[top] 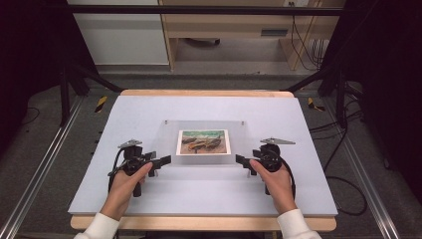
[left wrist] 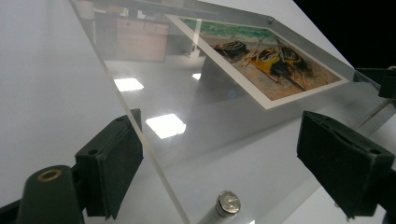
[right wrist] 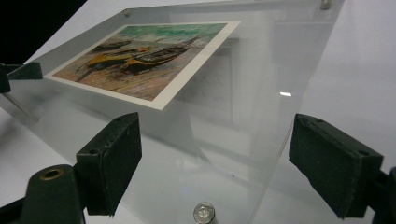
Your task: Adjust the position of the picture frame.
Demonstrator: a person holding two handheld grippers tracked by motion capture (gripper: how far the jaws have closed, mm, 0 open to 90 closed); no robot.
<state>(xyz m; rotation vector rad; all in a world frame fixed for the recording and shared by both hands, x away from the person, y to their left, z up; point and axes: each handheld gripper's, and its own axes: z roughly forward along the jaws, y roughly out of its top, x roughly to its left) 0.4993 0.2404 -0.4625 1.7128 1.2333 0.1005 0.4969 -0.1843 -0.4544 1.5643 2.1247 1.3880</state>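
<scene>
Left gripper (top: 160, 160) and right gripper (top: 241, 160) are held at the near corners of a clear acrylic photo frame (top: 169, 134) mid-table (top: 149, 107); both are spread, with the frame's edge set between the jaws. Silver standoff bolts (left wrist: 227, 202) are resolved in the gripper views. The boat print (top: 203, 142) is seen beyond.

clear frame (top: 204, 144) on table (top: 149, 109), between grippers
</scene>
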